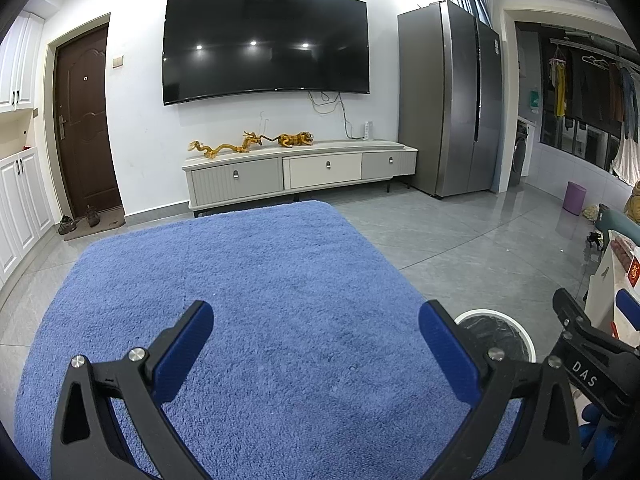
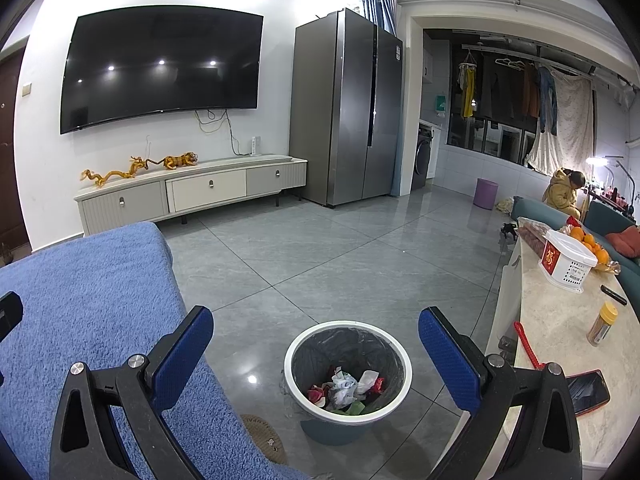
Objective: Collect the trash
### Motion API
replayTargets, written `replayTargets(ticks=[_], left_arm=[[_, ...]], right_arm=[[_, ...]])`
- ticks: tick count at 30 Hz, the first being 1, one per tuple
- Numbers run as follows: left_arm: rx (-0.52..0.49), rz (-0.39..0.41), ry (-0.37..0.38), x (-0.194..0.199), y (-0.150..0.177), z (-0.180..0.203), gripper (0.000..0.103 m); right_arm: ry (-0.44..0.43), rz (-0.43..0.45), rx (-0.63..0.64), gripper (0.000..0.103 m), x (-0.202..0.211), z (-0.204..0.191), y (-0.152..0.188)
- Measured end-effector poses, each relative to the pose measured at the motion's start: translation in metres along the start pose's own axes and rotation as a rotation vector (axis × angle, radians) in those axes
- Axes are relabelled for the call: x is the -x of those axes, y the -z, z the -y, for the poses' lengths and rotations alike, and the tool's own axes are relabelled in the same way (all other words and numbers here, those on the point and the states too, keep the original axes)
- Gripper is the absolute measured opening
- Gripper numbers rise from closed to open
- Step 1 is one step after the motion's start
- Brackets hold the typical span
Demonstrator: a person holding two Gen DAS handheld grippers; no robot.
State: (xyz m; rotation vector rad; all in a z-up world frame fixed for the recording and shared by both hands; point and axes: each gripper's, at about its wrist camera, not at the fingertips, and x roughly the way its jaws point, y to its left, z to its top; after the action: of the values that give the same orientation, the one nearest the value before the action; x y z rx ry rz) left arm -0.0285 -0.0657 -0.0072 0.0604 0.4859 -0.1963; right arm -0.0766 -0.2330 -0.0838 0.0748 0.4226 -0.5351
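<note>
My left claw (image 1: 316, 344) hangs released over the fluffy blue towel-covered tabletop (image 1: 248, 288), its two blue-padded fingers (image 1: 184, 354) spread wide with nothing between them, and the blue surface fills most of what I see from that wrist. My right claw (image 2: 316, 354) is likewise let go, jaws wide apart and empty, held above the grey tiled floor (image 2: 304, 256) just to the right of the blue tabletop's edge. Directly below and between its fingers stands the round white-rimmed waste bin with a dark plastic liner (image 2: 348, 336), and inside it lies the collected trash, a heap of crumpled white paper and red and green scraps (image 2: 346, 390). From the left wrist the same bin shows only as a slice of white rim, partly hidden behind my left claw's right finger, with my right claw visible at the far right edge. Against the white wall hangs a large black flat-screen television (image 2: 160, 72) above a long pale low cabinet with three drawers (image 2: 192, 192), on which sit golden dragon and tiger figurines (image 2: 140, 168). A tall grey double-door refrigerator (image 2: 348, 108) stands to the right of the cabinet. To my right runs a marble-patterned counter (image 2: 560, 340) bearing a white perforated basket (image 2: 568, 260), oranges (image 2: 592, 246), a yellow-capped jar (image 2: 602, 322) and a phone in a red case (image 2: 588, 392).
</note>
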Motion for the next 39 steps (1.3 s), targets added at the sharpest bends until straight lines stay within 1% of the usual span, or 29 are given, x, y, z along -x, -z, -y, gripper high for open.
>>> replayTargets(ticks=[39], left_arm=[[0.010, -0.020, 0.028, -0.0047, 0.0009, -0.0036, 0.103]], right_arm=[[0.000, 0.000, 0.001, 0.103, -0.0014, 0.0013, 0.0002]])
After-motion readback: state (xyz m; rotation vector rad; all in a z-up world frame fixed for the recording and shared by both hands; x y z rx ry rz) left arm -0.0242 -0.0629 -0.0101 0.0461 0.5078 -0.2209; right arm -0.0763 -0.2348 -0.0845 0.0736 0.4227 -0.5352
